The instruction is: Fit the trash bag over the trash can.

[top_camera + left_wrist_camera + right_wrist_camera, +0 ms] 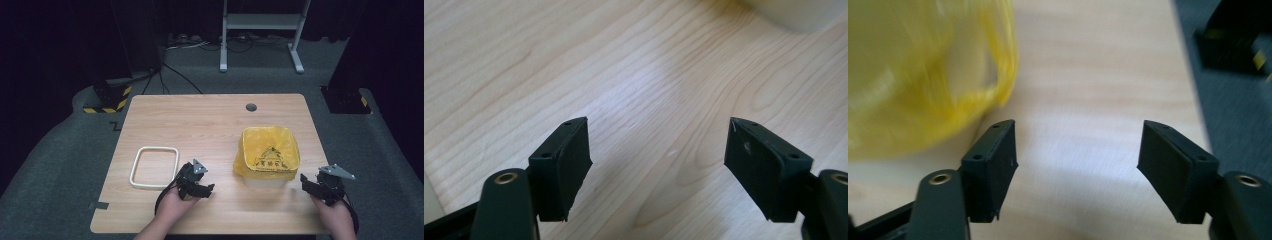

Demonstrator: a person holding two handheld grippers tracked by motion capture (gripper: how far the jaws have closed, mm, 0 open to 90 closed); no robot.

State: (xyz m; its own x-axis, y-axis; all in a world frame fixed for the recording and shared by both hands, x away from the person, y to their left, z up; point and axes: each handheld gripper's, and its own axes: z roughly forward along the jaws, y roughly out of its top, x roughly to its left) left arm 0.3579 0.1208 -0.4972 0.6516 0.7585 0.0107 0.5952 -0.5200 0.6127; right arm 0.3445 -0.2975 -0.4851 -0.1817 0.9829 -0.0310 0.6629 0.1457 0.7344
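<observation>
Since the yellow bag hangs loose over the pale bin, likely to slip or pull off the rim if snagged by a stray jaw; light bin also apt to slide or tip if bumped from the side. Right gripper open, jaws wide, nothing between them, bare table ahead; bag just beside its left jaw, blurred, whether touching cannot be told. Left gripper open too, empty, over bare wood, bin base near but apart, ahead of its right jaw. White frame flat on the table, just left of that gripper, untouched.
</observation>
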